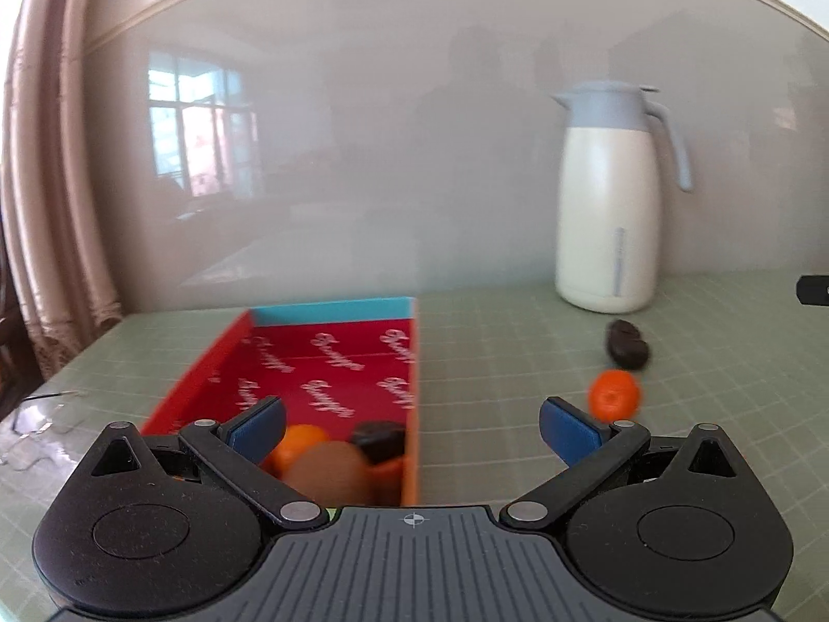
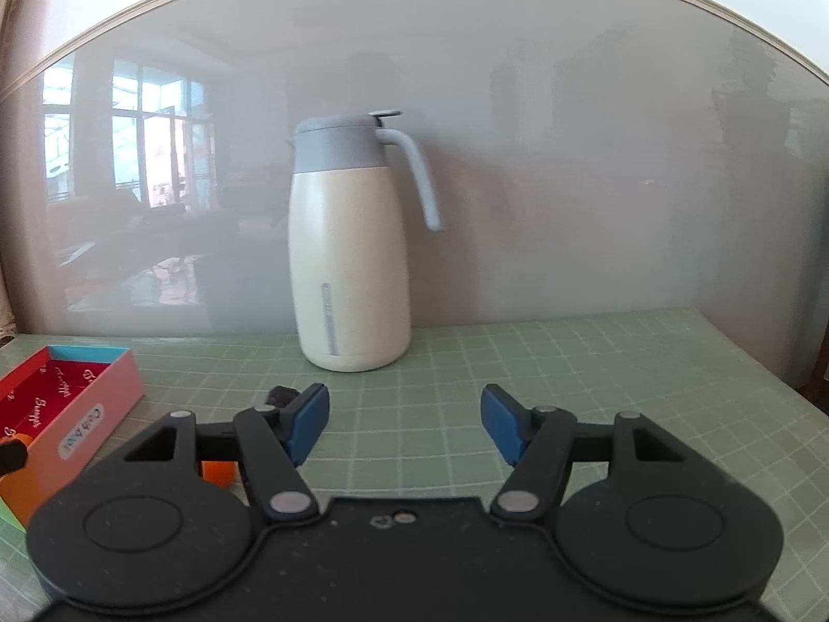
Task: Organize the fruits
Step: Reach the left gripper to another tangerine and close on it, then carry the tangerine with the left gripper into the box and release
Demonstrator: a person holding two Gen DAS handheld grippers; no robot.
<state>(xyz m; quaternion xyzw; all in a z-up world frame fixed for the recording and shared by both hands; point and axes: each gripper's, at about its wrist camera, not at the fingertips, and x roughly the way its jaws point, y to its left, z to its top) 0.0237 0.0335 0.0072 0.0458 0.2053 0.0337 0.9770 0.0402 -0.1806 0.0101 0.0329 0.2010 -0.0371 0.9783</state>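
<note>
A red box [image 1: 331,363] with a blue far wall lies on the green mat; its near end holds an orange fruit [image 1: 300,443], a brown kiwi [image 1: 331,469] and a dark fruit [image 1: 378,438]. My left gripper [image 1: 412,427] hovers open over the box's near right corner, nothing between its blue pads. To its right on the mat lie a tangerine [image 1: 614,394] and a dark fruit [image 1: 627,344]. In the right wrist view my right gripper [image 2: 404,422] is open and empty above the mat; an orange fruit [image 2: 217,471] and a dark fruit [image 2: 282,395] peek from behind its left finger. The box [image 2: 77,414] lies at left.
A cream jug with a grey lid and handle [image 1: 609,202] [image 2: 352,249] stands at the back of the mat against a glossy wall panel. A curtain [image 1: 46,181] hangs at far left. A dark object [image 1: 813,290] pokes in at the right edge.
</note>
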